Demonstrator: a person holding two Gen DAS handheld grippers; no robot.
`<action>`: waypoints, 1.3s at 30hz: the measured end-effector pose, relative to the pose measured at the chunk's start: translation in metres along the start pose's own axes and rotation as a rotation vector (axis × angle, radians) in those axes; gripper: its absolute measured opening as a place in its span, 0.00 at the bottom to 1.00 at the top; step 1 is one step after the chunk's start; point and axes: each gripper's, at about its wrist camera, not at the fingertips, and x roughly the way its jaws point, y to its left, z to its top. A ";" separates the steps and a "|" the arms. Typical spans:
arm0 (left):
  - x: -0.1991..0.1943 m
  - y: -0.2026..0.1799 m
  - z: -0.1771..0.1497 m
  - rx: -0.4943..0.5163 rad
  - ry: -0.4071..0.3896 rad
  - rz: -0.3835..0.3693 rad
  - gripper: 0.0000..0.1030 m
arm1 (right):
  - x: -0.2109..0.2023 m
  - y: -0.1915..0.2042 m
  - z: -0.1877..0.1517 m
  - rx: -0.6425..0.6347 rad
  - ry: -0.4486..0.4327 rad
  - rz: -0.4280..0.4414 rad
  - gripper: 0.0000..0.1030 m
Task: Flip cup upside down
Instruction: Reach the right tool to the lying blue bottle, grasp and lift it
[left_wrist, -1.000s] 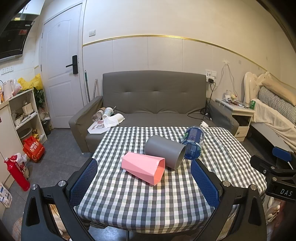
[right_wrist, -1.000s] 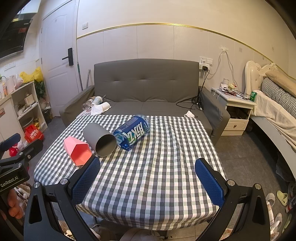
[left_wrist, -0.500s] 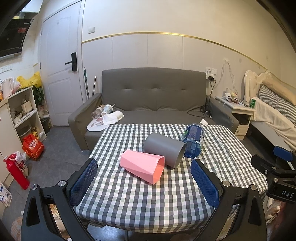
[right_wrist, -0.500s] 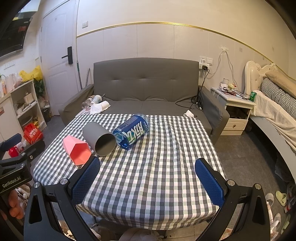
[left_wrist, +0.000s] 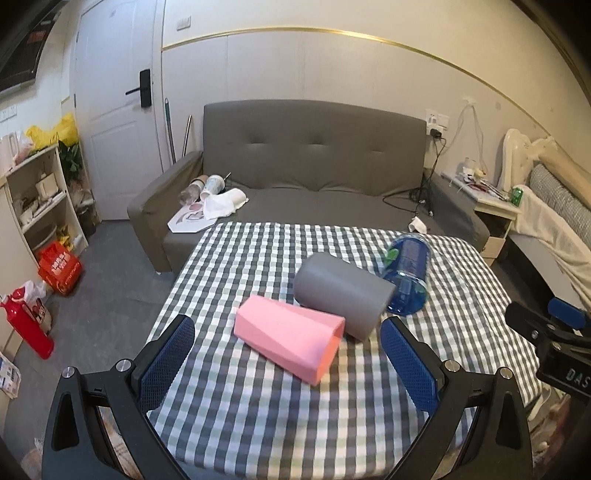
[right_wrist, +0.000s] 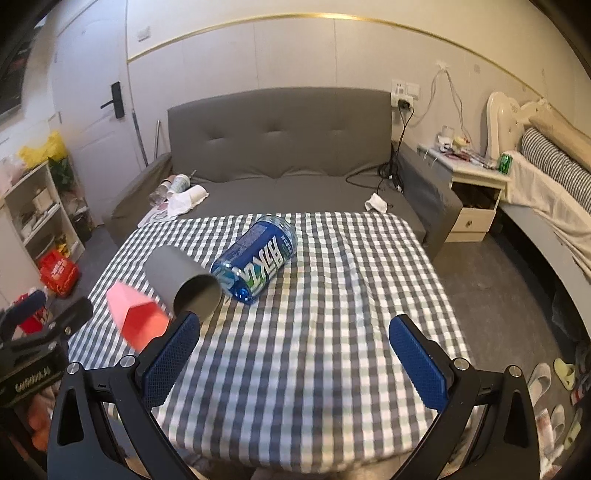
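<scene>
My left tongs (left_wrist: 286, 363) wide open, empty, at counter (left_wrist: 258, 424) near edge. Right tongs (right_wrist: 293, 360) same. Pink cup (left_wrist: 291, 343) on side near counter's left edge, mouth toward me, nothing visible inside. Grey cup (left_wrist: 341, 295) on side touching it, empty. Blue bottle (right_wrist: 256, 264) lying against grey cup, mid-counter.

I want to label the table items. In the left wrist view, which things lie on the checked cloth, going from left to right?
pink cup → grey cup → blue bottle. All three lie on their sides on the checked cloth.
</scene>
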 end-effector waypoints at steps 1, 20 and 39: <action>0.006 0.001 0.004 0.002 0.005 0.001 1.00 | 0.009 0.003 0.006 -0.002 0.010 -0.003 1.00; 0.103 0.027 0.051 -0.004 0.118 0.029 1.00 | 0.178 0.040 0.087 0.085 0.309 -0.043 1.00; 0.107 0.032 0.053 -0.047 0.137 0.004 1.00 | 0.212 0.012 0.069 0.155 0.440 0.044 0.70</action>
